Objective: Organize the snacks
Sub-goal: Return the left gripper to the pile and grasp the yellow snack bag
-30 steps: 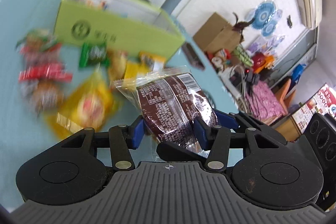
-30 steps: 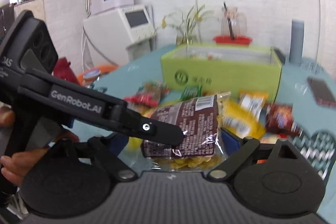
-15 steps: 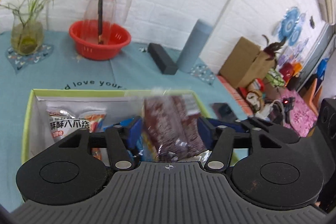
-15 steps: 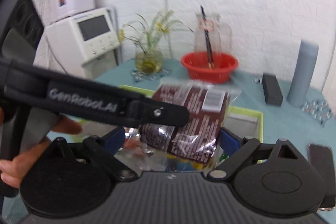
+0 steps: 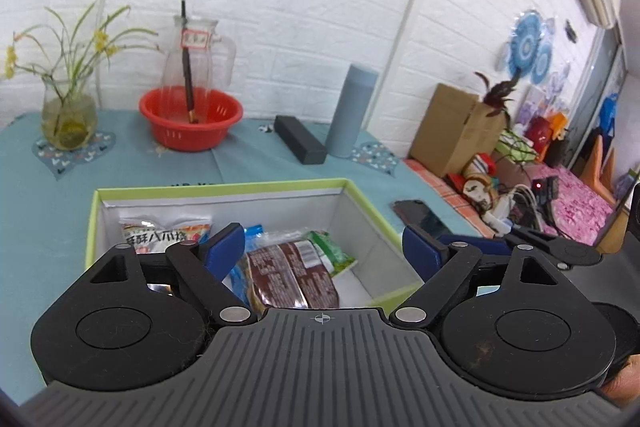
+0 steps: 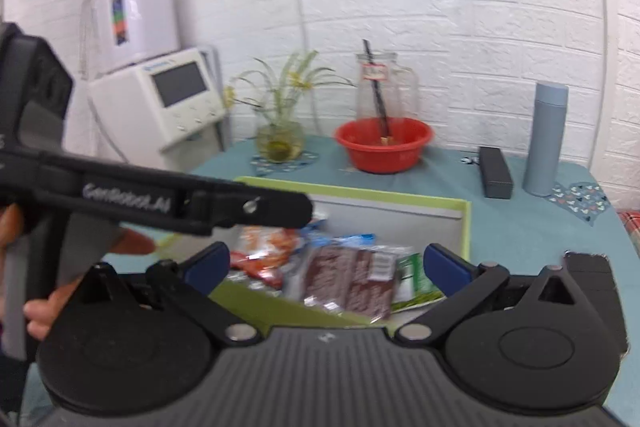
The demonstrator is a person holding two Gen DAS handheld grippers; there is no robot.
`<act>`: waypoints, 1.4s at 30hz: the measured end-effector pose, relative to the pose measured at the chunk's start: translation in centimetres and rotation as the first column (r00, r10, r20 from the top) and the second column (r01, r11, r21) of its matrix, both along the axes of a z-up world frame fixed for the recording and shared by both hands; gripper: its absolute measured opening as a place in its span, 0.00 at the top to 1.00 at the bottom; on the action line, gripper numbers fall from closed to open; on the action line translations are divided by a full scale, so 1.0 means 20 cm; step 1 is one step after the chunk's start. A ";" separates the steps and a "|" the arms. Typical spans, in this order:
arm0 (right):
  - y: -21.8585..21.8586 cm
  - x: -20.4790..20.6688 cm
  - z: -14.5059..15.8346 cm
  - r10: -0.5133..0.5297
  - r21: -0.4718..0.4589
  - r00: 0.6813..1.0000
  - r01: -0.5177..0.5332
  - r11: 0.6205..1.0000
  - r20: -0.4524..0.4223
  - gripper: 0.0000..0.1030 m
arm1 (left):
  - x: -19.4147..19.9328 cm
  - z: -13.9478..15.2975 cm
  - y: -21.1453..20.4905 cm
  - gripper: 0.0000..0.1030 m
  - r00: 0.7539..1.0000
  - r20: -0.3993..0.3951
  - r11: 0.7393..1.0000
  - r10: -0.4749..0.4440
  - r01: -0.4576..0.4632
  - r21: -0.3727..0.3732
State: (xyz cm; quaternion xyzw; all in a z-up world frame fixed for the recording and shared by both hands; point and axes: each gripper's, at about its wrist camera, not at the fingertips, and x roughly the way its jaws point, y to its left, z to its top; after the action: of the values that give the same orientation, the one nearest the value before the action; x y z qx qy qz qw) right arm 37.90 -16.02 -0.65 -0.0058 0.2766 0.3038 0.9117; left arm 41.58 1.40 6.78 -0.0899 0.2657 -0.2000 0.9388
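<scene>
A brown snack packet lies inside the lime-green box, on top of other packets. My left gripper hovers over the box, its jaws opening, and its blue pads touch nothing. My right gripper hangs above the same packet and box; its jaws are also opening wide, clear of the packet. In the right wrist view the left gripper's black body crosses from the left, held by a hand. A white-and-orange packet and a green packet share the box.
Behind the box on the teal tablecloth stand a red bowl with a glass jug, a vase of flowers, a grey-blue bottle and a black case. A phone lies right of the box. A white machine stands at the back left.
Both grippers carried the brown packet from the snack pile to above the green box. Their jaws spread apart and the packet dropped into the box.
</scene>
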 end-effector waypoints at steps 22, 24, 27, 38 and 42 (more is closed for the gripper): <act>0.21 -0.84 -0.44 0.048 -0.018 0.970 -0.054 0.998 -0.239 0.00 | -0.80 -0.62 0.18 0.64 0.952 -0.302 0.995 -0.052 0.025 -0.092; 0.20 -0.83 -0.45 0.055 -0.018 0.969 -0.061 0.998 -0.242 0.00 | -0.83 -0.61 0.14 0.63 0.952 -0.296 0.994 -0.070 0.043 -0.097; 0.23 -0.81 -0.46 0.077 -0.023 0.968 -0.085 0.996 -0.240 0.01 | -0.84 -0.58 0.10 0.52 0.955 -0.284 0.994 -0.086 0.062 -0.093; 0.37 -0.73 -0.56 0.012 -0.117 0.983 -0.034 0.993 -0.183 0.01 | -0.65 -0.53 0.09 0.43 0.961 -0.278 1.000 0.000 0.008 0.026; 0.39 -0.69 -0.53 0.000 -0.131 0.974 -0.031 0.991 -0.225 0.01 | -0.64 -0.53 0.10 0.41 0.962 -0.270 0.999 -0.029 0.034 0.015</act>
State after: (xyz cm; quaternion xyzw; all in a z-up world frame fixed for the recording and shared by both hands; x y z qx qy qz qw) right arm 24.18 -8.15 -11.30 -0.0349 0.3974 0.2904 0.8698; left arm 28.76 3.41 -3.73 -0.1030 0.3942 -0.1982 0.8914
